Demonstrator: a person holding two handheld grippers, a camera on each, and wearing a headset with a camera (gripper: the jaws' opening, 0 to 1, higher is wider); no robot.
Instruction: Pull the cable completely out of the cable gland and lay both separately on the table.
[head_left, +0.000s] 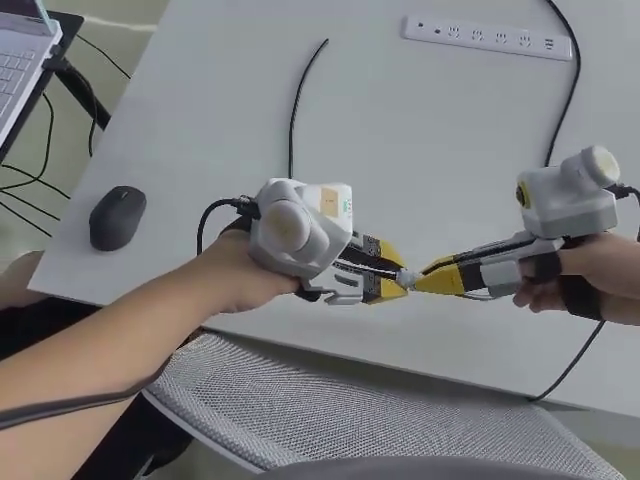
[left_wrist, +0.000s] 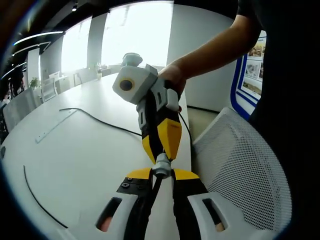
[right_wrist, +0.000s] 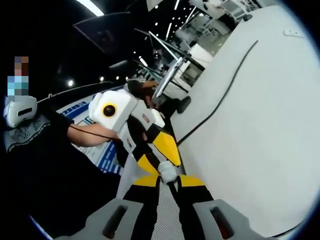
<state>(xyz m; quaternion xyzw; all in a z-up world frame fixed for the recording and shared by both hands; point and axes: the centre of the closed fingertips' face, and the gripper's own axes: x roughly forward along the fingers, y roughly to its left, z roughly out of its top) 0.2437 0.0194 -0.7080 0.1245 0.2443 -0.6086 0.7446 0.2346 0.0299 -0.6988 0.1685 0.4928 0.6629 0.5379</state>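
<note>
Saw a white table (head_left: 200, 140) beneath the left tongs (head_left: 397, 283) and right tongs (head_left: 425, 279), black mouse (head_left: 117, 216) left of them, black cable (head_left: 296, 100) and power strip (head_left: 487, 37) beyond.

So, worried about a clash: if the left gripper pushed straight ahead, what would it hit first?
Likely the small pale grey cable gland at its tips, then straight behind it the yellow-tipped right gripper facing it.
</note>
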